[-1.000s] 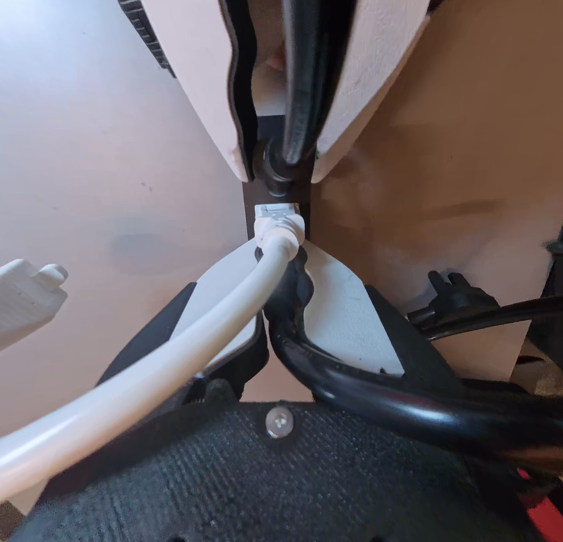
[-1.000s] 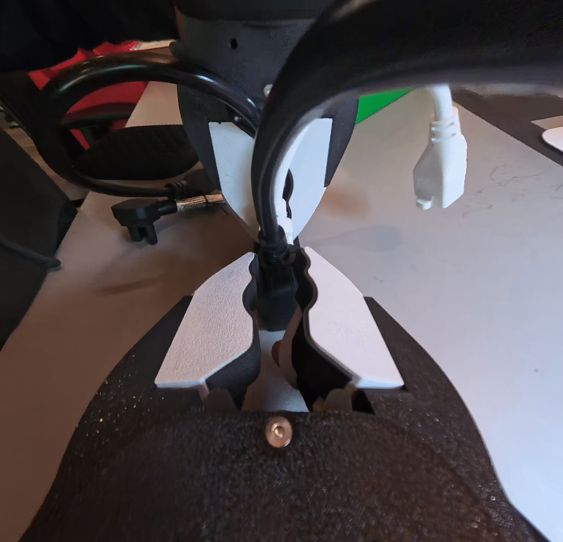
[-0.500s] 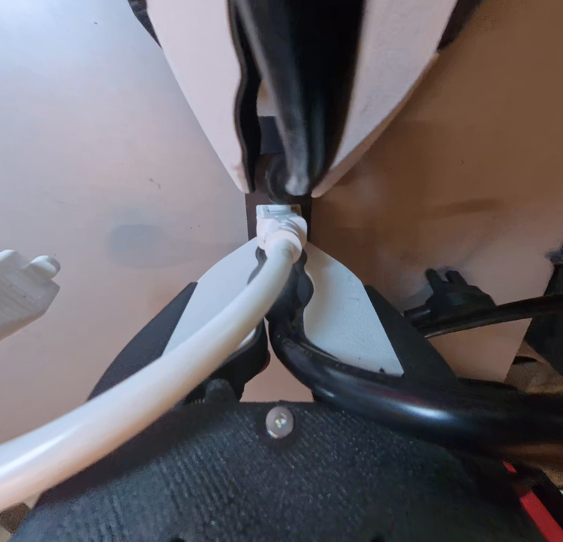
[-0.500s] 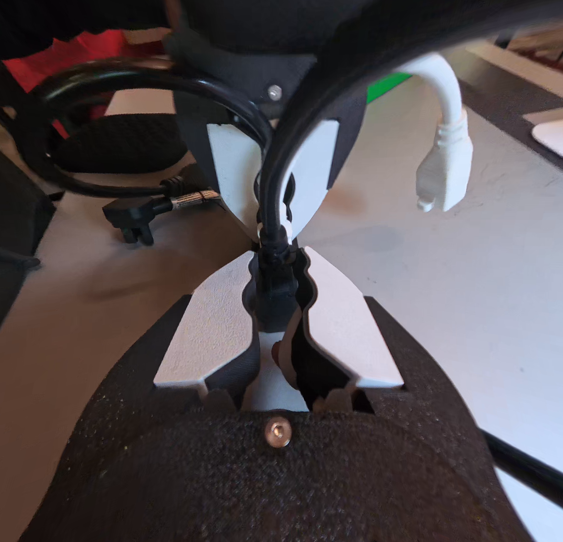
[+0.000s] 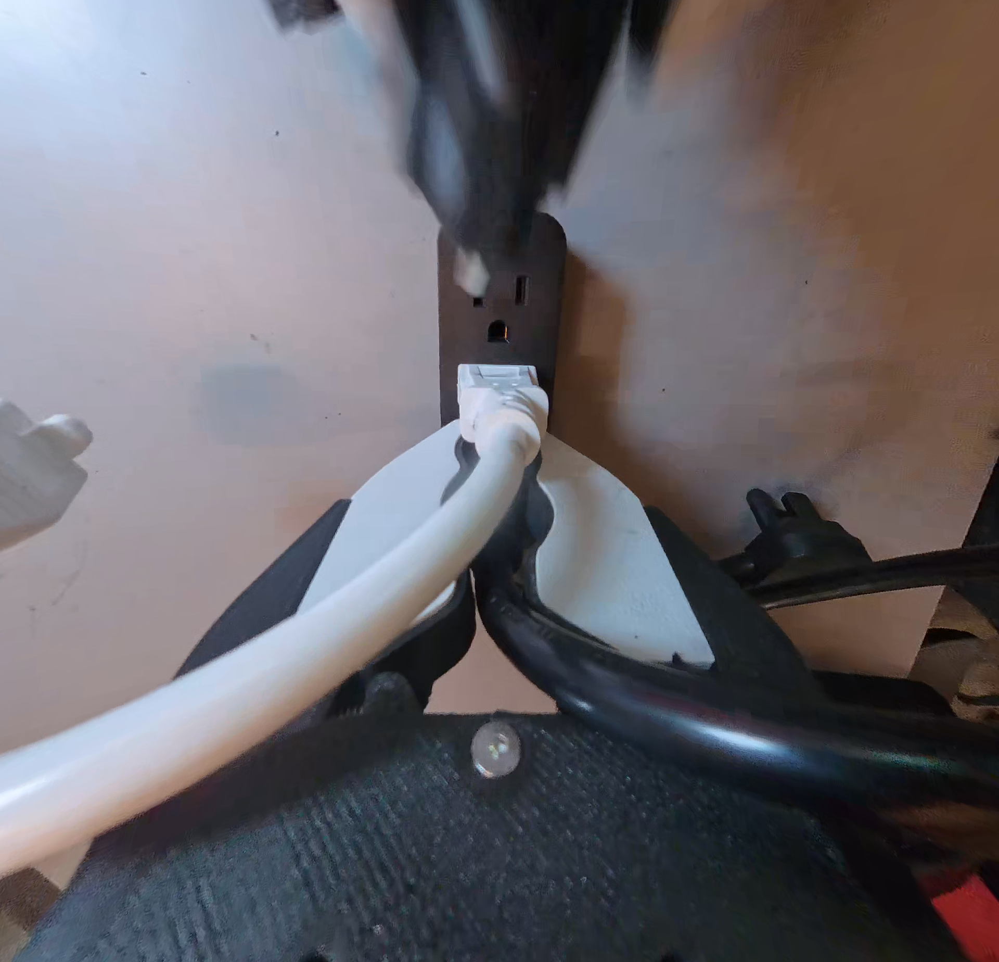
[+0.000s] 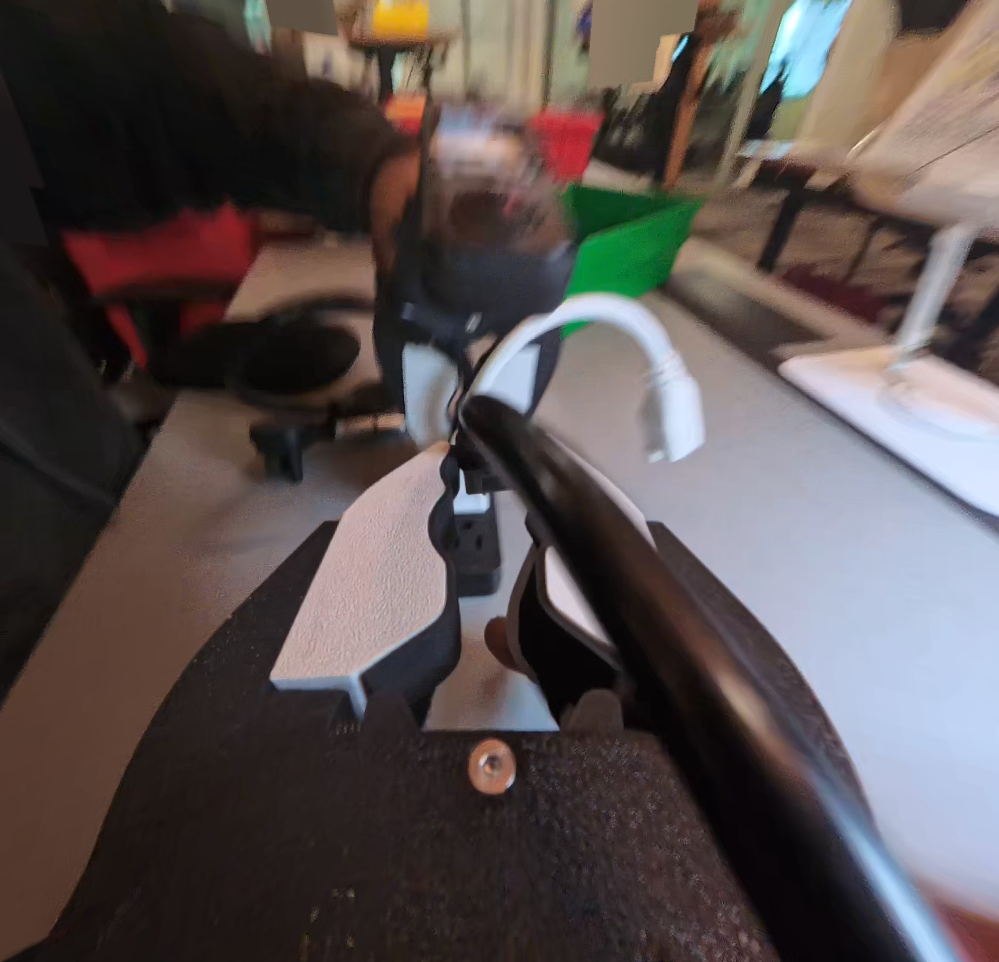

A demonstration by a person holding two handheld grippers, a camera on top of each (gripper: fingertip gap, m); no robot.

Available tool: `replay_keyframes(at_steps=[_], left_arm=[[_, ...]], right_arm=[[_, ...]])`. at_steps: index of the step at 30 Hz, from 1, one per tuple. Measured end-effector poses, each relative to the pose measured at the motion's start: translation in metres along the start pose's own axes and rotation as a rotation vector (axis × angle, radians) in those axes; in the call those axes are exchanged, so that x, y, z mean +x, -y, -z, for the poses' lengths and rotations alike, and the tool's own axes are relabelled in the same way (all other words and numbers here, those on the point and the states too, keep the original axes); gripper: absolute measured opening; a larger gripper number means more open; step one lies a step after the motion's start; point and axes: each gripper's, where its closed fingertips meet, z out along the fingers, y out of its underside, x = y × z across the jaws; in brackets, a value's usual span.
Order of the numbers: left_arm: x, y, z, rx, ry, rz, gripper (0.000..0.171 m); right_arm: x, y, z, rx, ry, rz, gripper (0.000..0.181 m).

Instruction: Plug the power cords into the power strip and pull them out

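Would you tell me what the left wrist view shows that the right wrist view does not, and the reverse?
Only the left wrist view shows the black plug's bare prong, blurred, above the empty outlet, and the black cord leaving the left gripper's closed fingers. Only the right wrist view shows the room beyond: a green panel, a white stand and a person's dark sleeve. Both show the power strip, the white cord's loose end and a spare black plug lying on the table.
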Motion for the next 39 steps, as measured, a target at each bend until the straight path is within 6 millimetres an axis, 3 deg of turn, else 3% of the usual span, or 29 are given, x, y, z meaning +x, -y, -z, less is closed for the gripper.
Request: replay_keyframes(at_steps=[1,3,8,13,17,20,24,26,39], left_arm=[[0.000,0.001,0.000,0.011,-0.004,0.008,0.017],[-0.001,0.002,0.000,0.032,-0.009,0.025,0.017],[-0.002,0.004,0.001,0.067,-0.019,0.006,0.018],[0.001,0.005,0.008,0.105,-0.036,-0.034,0.021],[0.001,0.004,0.023,0.081,-0.003,-0.086,0.039],[0.001,0.007,0.030,0.065,0.006,-0.101,0.040],[0.001,0.005,0.012,0.013,-0.006,-0.094,0.034],[0.000,0.004,0.000,0.009,-0.012,-0.074,0.018],[0.001,0.005,-0.001,-0.012,0.036,-0.071,0.017]], right_arm=[[0.008,0.014,0.015,0.045,-0.037,-0.001,0.024],[0.007,0.018,0.032,0.040,-0.090,0.014,0.026],[-0.035,0.024,0.071,0.143,-0.146,-0.099,0.025],[-0.079,0.001,0.094,0.146,-0.263,-0.171,0.025],[-0.099,-0.006,0.101,0.149,-0.316,-0.168,0.025],[-0.108,-0.007,0.103,0.154,-0.337,-0.169,0.025],[-0.119,-0.004,0.101,0.124,-0.336,-0.142,0.025],[-0.125,0.000,0.102,0.116,-0.339,-0.119,0.025],[-0.150,0.014,0.109,0.114,-0.330,-0.061,0.025]])
